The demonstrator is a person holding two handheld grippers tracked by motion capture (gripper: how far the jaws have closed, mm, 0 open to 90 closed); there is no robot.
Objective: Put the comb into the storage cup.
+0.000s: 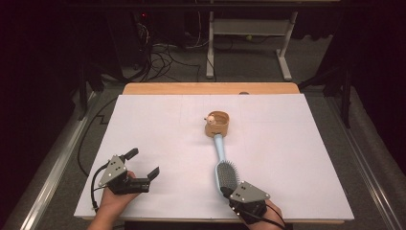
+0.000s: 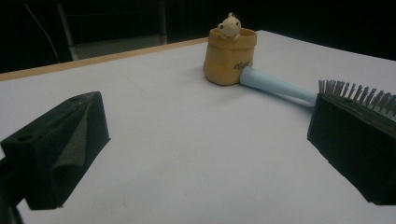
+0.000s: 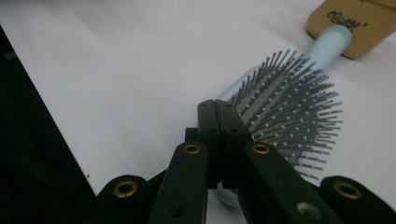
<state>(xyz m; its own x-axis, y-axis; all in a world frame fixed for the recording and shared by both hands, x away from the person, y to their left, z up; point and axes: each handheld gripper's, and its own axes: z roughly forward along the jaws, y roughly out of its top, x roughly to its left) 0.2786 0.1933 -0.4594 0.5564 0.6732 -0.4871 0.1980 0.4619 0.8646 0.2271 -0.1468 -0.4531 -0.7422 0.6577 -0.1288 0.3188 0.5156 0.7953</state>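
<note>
Pale-blue plastic hairbrush (image 1: 224,165) is lying on the white tabletop (image 1: 158,139), bristles up, and its handle tip is touching the small tan holder (image 1: 218,123) with a little animal figure on the rim. The right gripper (image 3: 218,121) is sitting at the near edge of the brush head with its jaws pressed fully together; I judge it is pushing the brush, not pinching it. The left gripper (image 1: 142,165) is waiting well apart on the left side, jaws wide and holding nothing. The brush is not yet in the holder, so lifting and standing it inside seems to be remaining.
</note>
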